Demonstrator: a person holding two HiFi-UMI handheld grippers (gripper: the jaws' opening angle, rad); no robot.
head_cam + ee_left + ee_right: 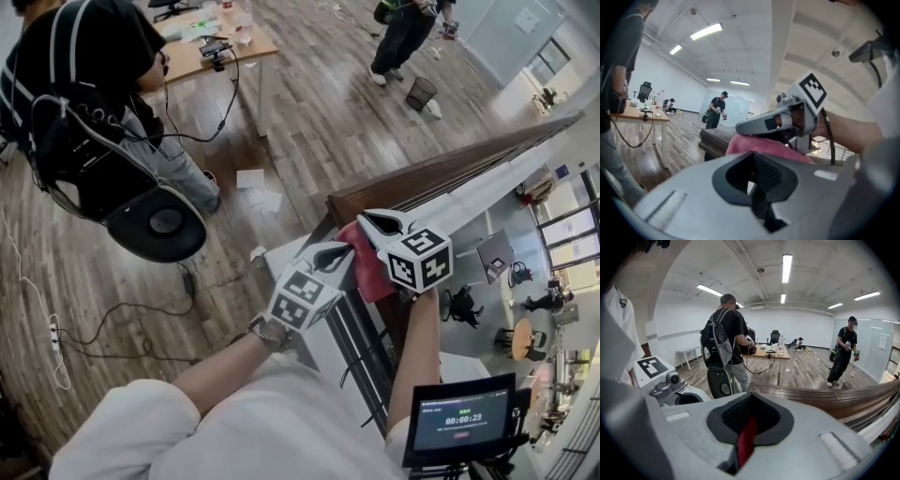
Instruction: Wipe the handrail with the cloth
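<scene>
You clamped the cloth point(372, 270) in your right hand-held gripper point(373, 223) on the handrail's point(450, 171) near end, left hand-held gripper point(339, 253) closed on nothing beside it; so thin a pinch could slip under drag.

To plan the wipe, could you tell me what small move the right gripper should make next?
Probably slide the right gripper along the handrail toward its far end. Its jaws are shut on the cloth, which lies at the rail's near end; most of the rail stretches beyond.
</scene>
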